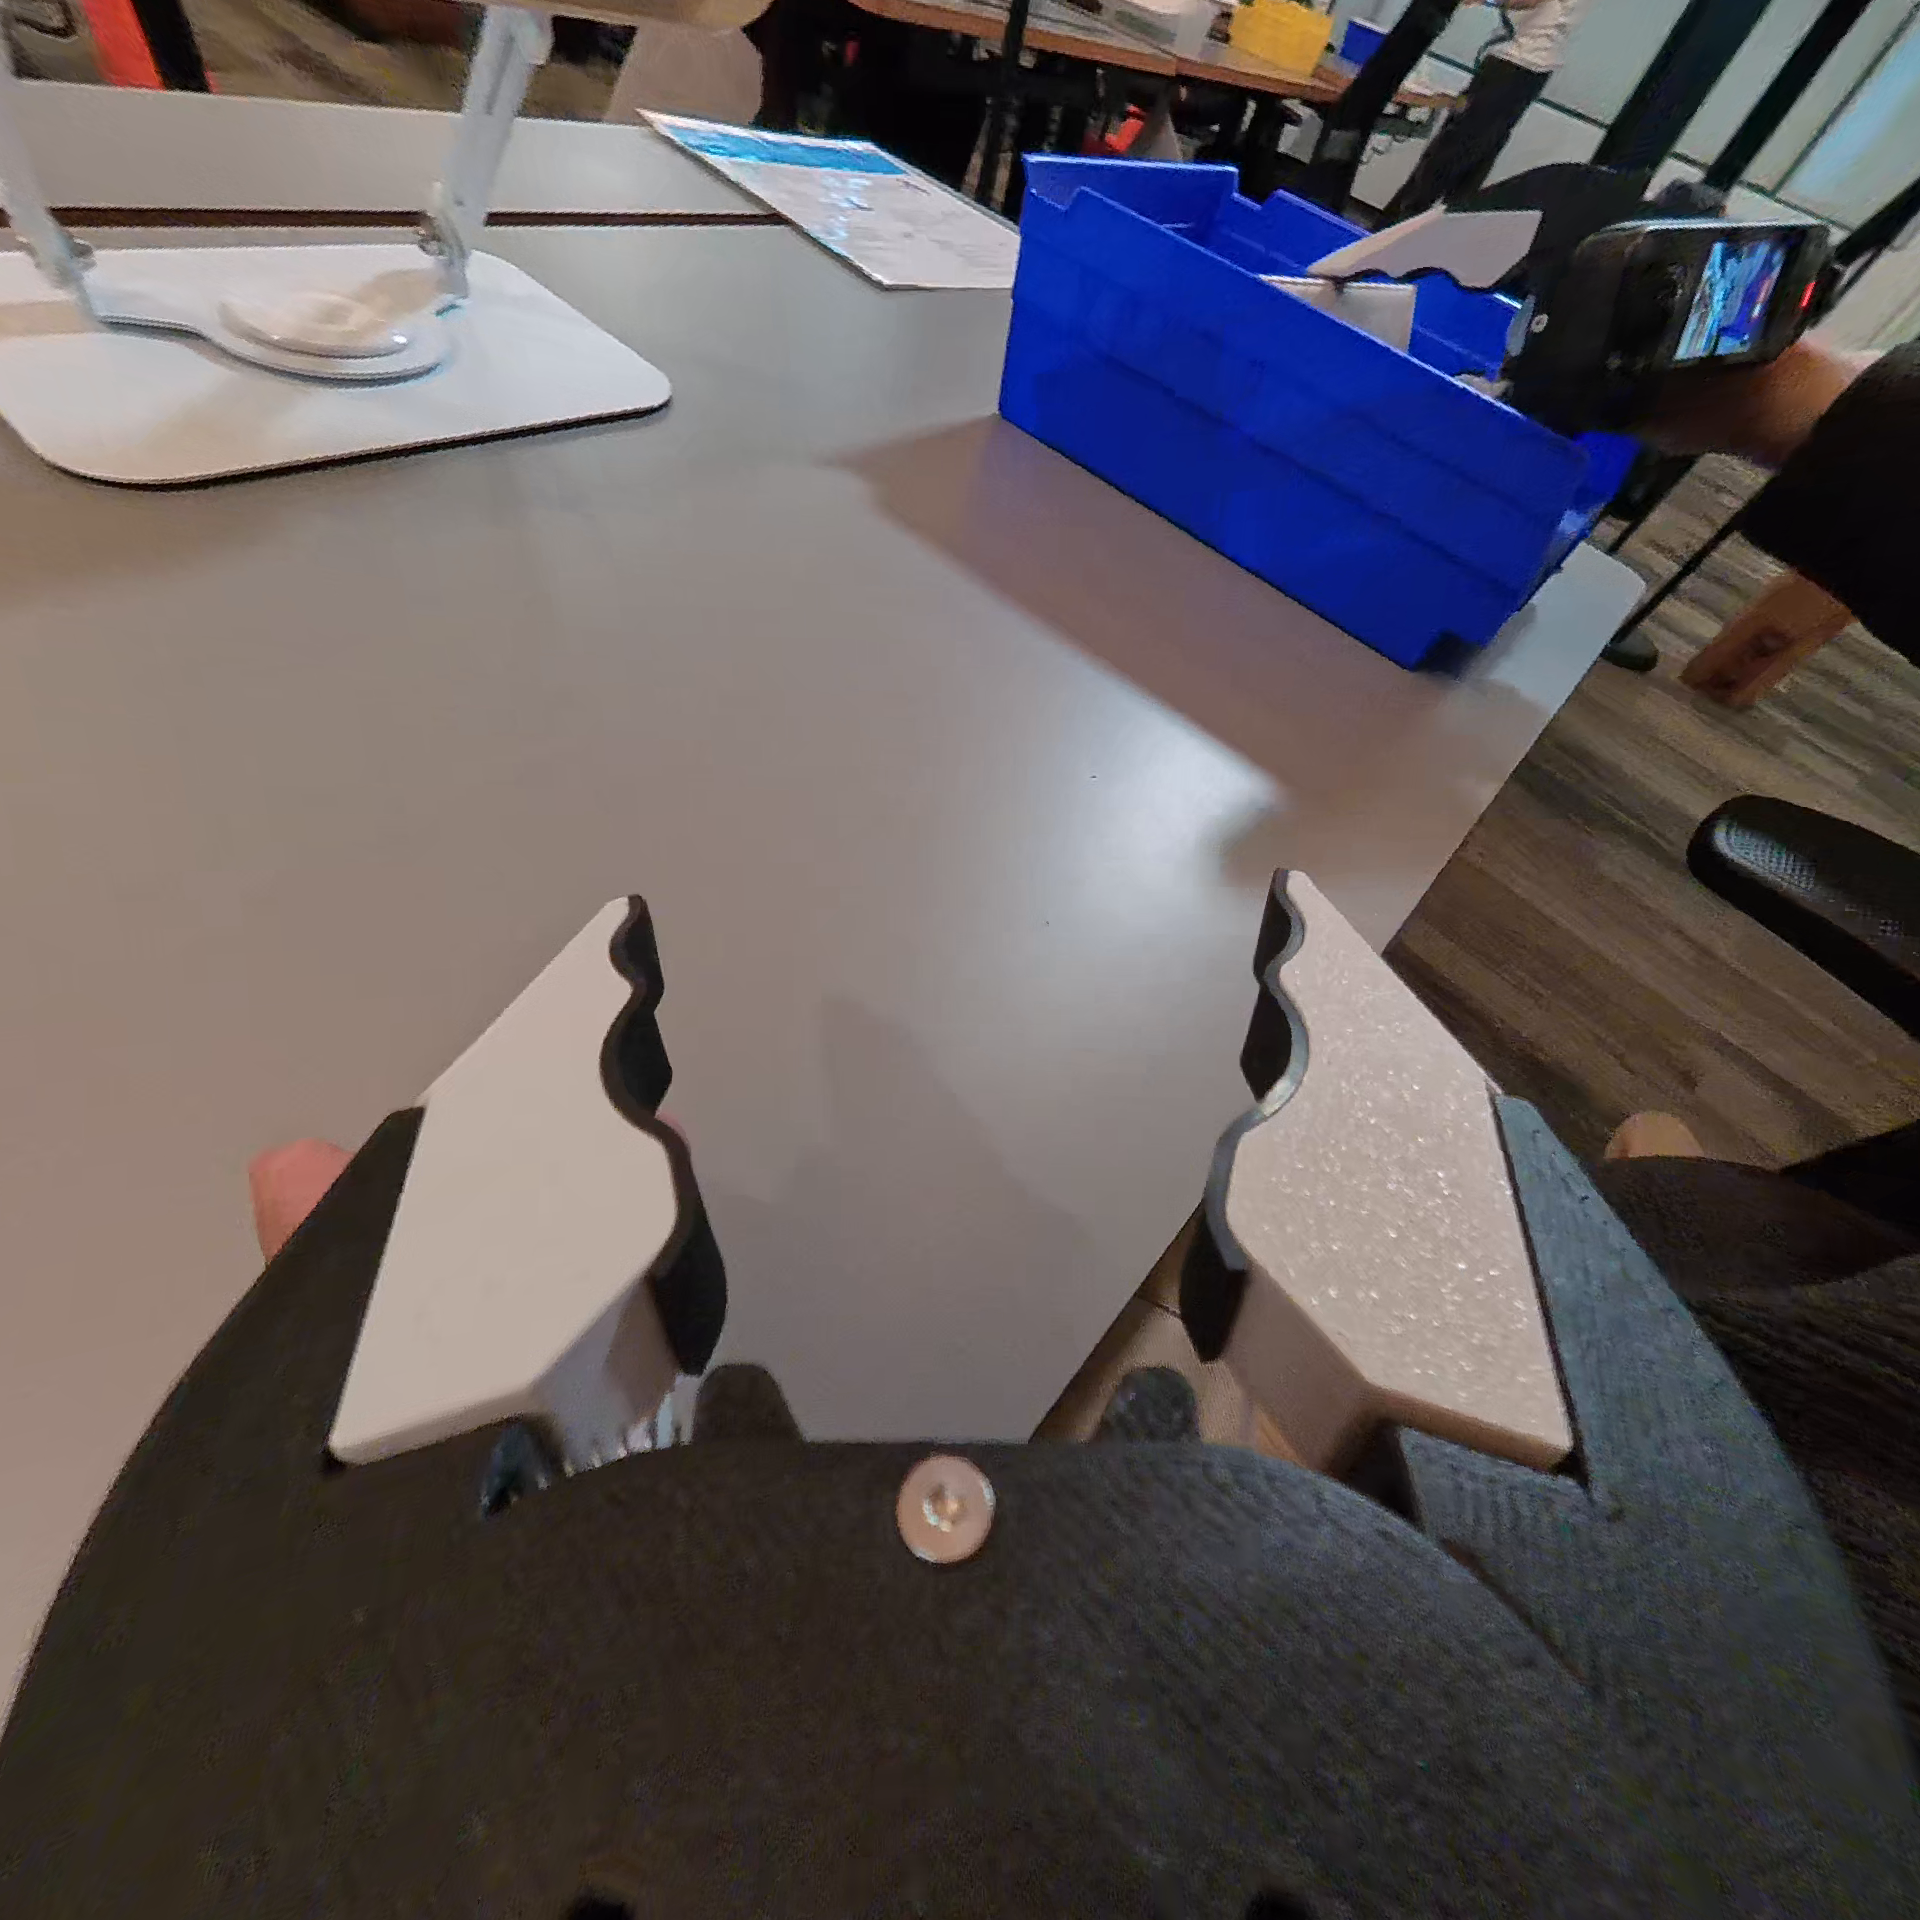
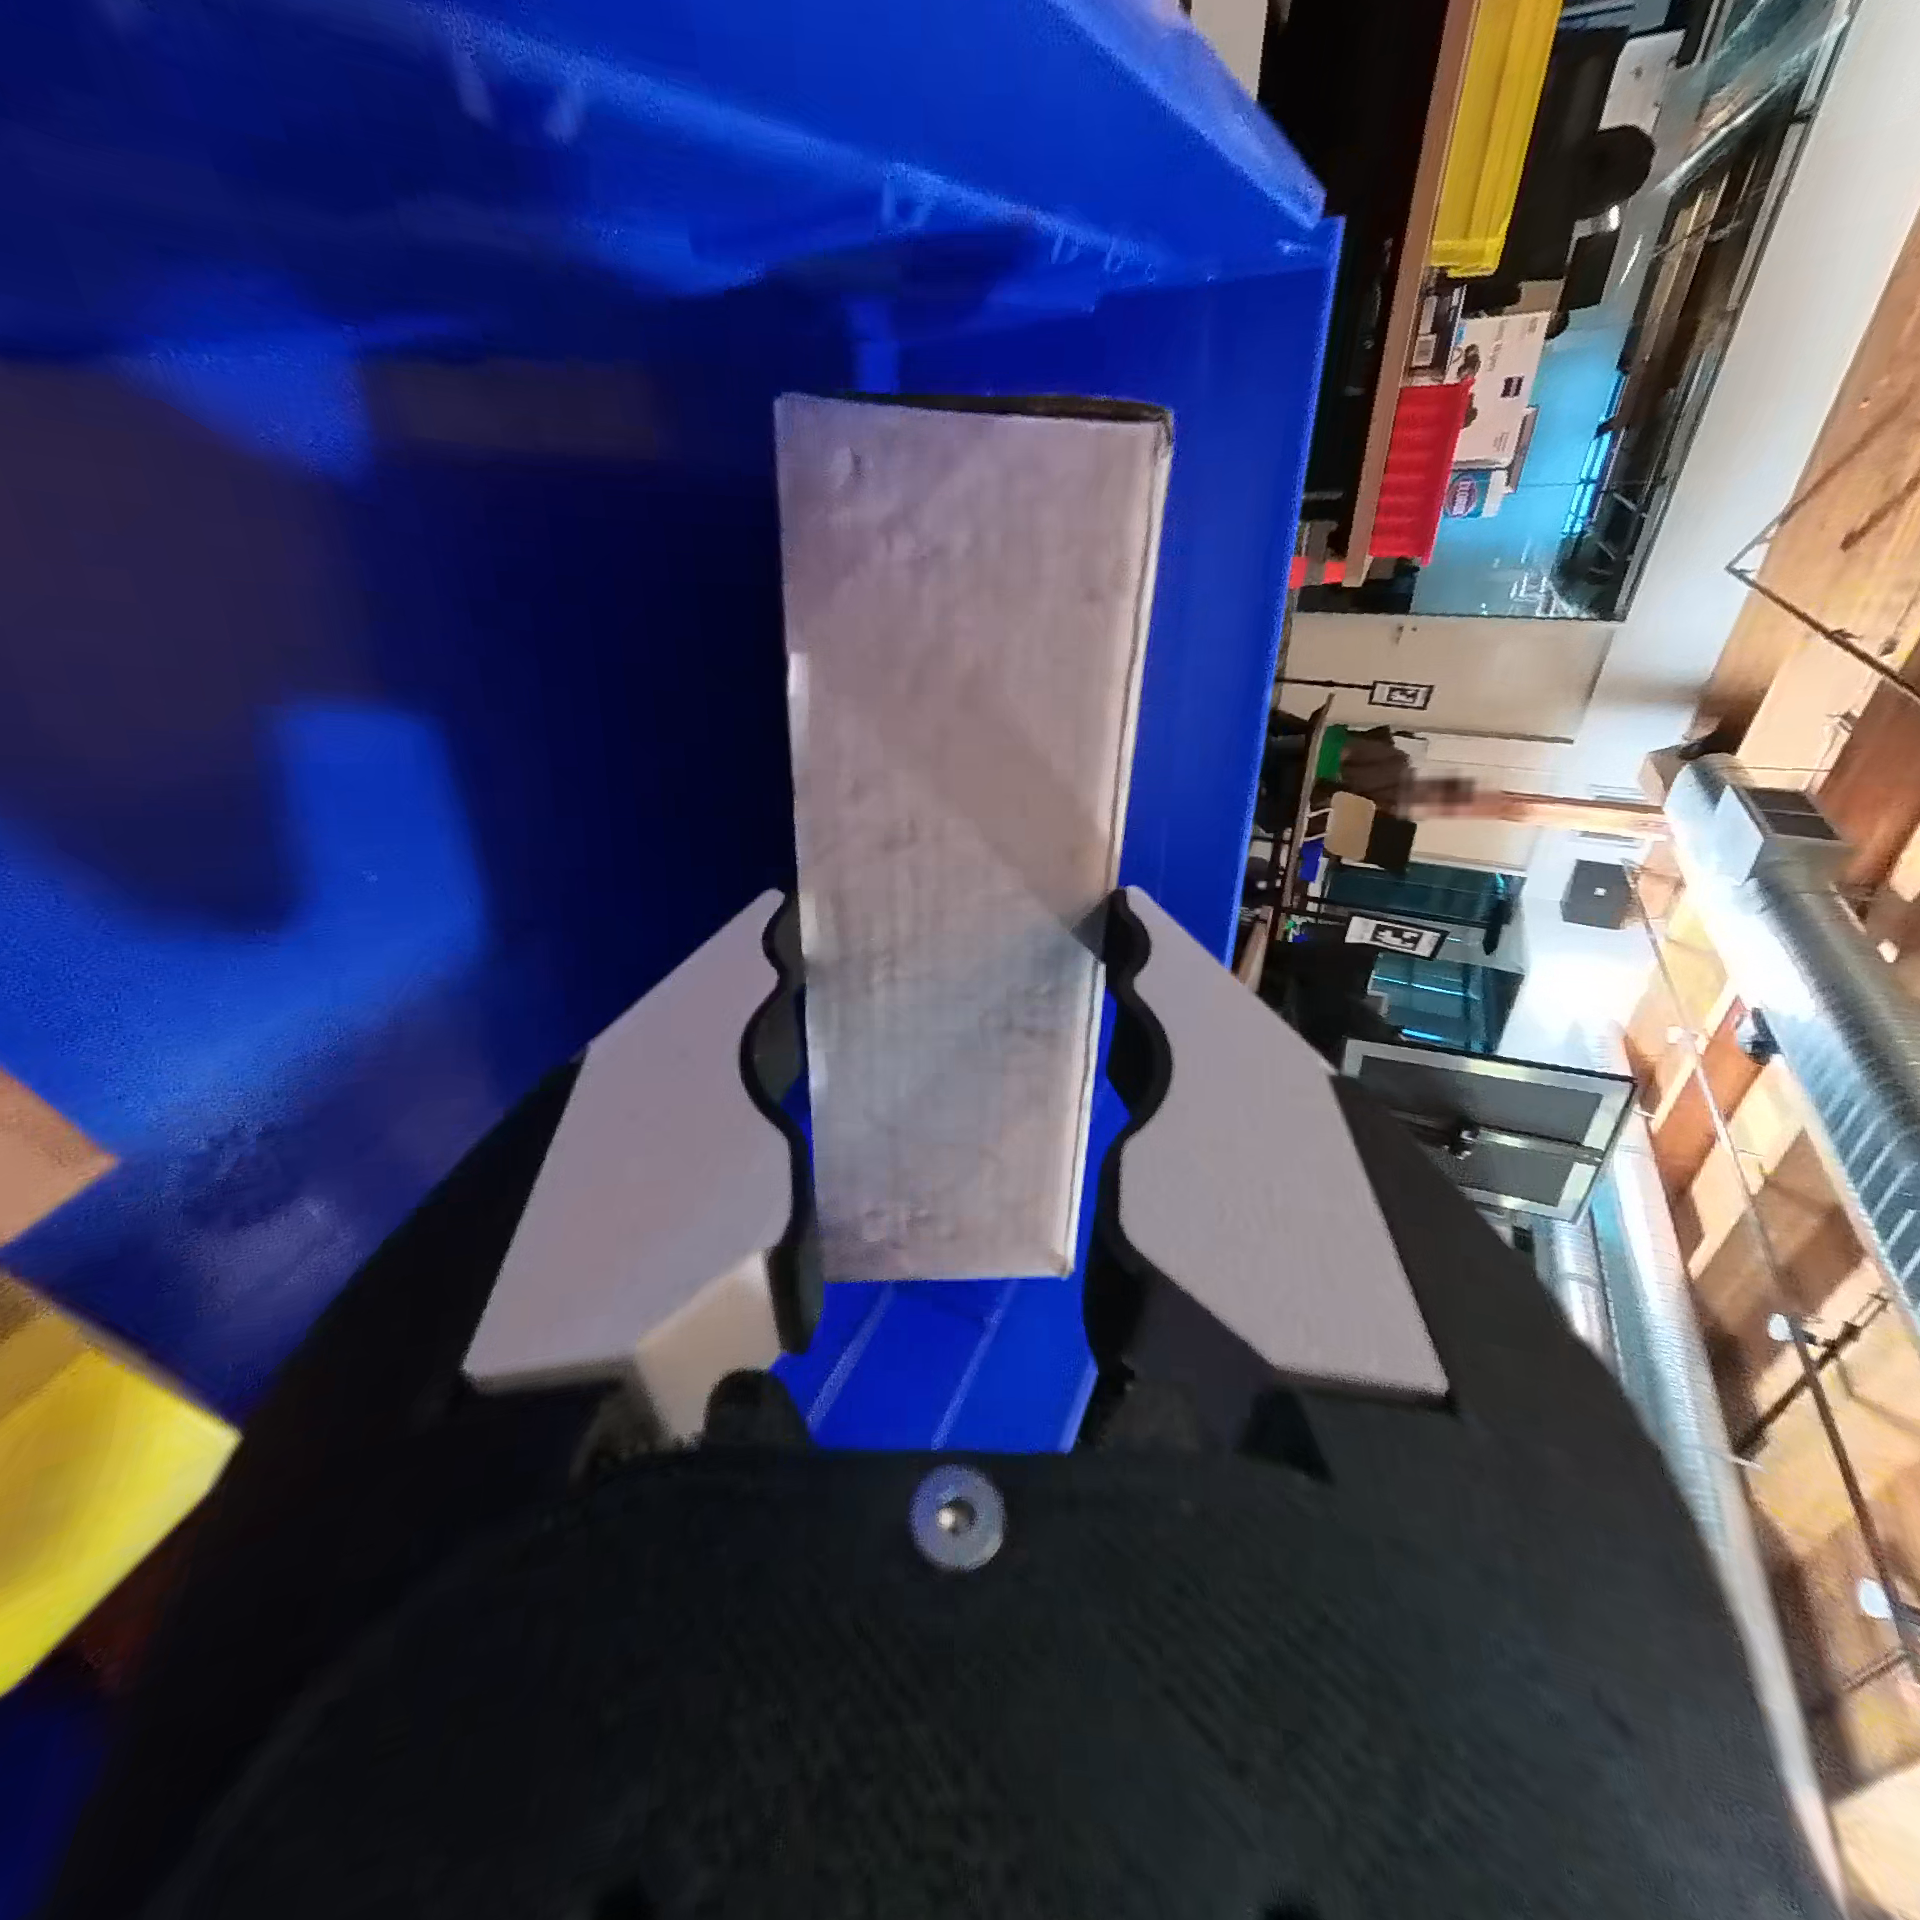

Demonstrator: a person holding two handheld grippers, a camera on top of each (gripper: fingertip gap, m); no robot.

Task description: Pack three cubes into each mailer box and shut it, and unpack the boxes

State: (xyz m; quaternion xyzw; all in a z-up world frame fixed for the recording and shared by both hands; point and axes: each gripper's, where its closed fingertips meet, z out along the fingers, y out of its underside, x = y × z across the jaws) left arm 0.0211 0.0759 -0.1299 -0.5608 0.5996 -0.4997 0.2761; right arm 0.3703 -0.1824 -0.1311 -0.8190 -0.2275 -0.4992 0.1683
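Note:
My left gripper (image 1: 961, 904) is open and empty, low over the grey table (image 1: 727, 675). A blue bin (image 1: 1247, 416) stands at the table's far right. My right gripper (image 1: 1382, 275) reaches into it from the right. In the right wrist view my right gripper (image 2: 951, 914) is shut on a flat white mailer box (image 2: 966, 675), seen narrow side on, held against the blue bin wall (image 2: 520, 260). A yellow cube (image 2: 83, 1455) shows blurred at the lower left, with a brown corner (image 2: 42, 1153) above it. No other cubes are visible.
A white stand on a white pad (image 1: 312, 343) sits at the far left. A printed sheet (image 1: 852, 197) lies behind the bin. The table's right edge drops to a wooden floor with a black chair (image 1: 1818, 904). More tables and bins stand beyond. One gripper's finger ends stand about 45 cm off the other's.

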